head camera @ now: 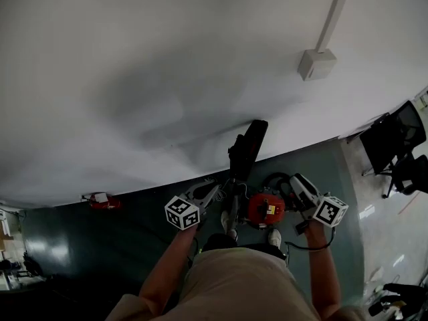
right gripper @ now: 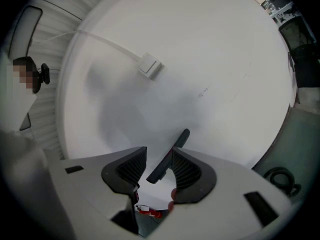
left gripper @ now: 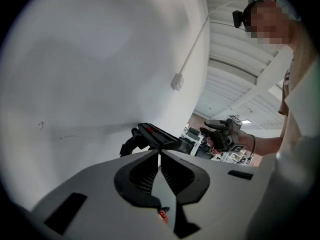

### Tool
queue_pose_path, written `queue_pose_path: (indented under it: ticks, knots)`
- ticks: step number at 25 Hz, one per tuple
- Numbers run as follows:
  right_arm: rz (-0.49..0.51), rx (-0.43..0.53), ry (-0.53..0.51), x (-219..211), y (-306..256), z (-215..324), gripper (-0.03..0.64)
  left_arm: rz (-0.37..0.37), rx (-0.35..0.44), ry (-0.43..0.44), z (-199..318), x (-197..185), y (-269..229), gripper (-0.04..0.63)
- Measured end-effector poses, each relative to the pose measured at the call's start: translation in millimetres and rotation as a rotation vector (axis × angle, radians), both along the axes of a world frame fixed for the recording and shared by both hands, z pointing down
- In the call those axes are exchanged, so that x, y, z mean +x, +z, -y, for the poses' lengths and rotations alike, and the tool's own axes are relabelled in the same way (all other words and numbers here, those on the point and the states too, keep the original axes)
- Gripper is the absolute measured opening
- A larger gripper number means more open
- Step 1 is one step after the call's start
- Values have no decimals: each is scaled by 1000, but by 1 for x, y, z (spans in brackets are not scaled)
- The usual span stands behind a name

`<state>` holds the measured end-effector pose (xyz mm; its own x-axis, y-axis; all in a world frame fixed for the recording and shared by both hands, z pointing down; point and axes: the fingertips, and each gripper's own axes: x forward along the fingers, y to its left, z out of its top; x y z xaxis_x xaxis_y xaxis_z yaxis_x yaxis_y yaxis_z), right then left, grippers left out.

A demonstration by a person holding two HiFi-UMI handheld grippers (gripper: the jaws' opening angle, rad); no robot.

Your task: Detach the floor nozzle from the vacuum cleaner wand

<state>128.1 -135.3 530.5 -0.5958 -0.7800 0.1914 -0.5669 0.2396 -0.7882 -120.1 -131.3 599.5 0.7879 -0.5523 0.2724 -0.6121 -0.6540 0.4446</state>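
The black floor nozzle [head camera: 249, 144] stands raised on the end of the wand [head camera: 232, 214], in front of the white wall. Below it on the floor sits the red vacuum body [head camera: 265, 209]. My left gripper [head camera: 215, 189] is just left of the wand, below the nozzle, with its jaws shut on nothing. In the left gripper view the nozzle [left gripper: 156, 134] shows just beyond the left gripper [left gripper: 160, 154]. My right gripper [head camera: 295, 180] is to the right of the red body, open and empty. The right gripper view has the nozzle [right gripper: 168, 156] beyond the gap of the right gripper [right gripper: 159, 153].
A white junction box [head camera: 316, 63] with a conduit is on the wall. A black hose [head camera: 277, 178] loops by the red body. A small red object [head camera: 103, 201] lies at the wall's foot to the left. Black chairs [head camera: 394, 146] stand at the right.
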Motion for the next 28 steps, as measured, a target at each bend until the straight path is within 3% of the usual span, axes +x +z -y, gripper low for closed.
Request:
queue_pose_path:
  ticks: [11,20,28]
  knots:
    - [-25,35,15,-41,-9,-2,155,-22,-9,79,18,-22,15,4]
    - [-69,24,0,-62,-15,7,153,-75,-20,52,25,-44,21,3]
    - [-74,24,-12,-66,-20,14,153,-55,-40,56,30,-46,34,3]
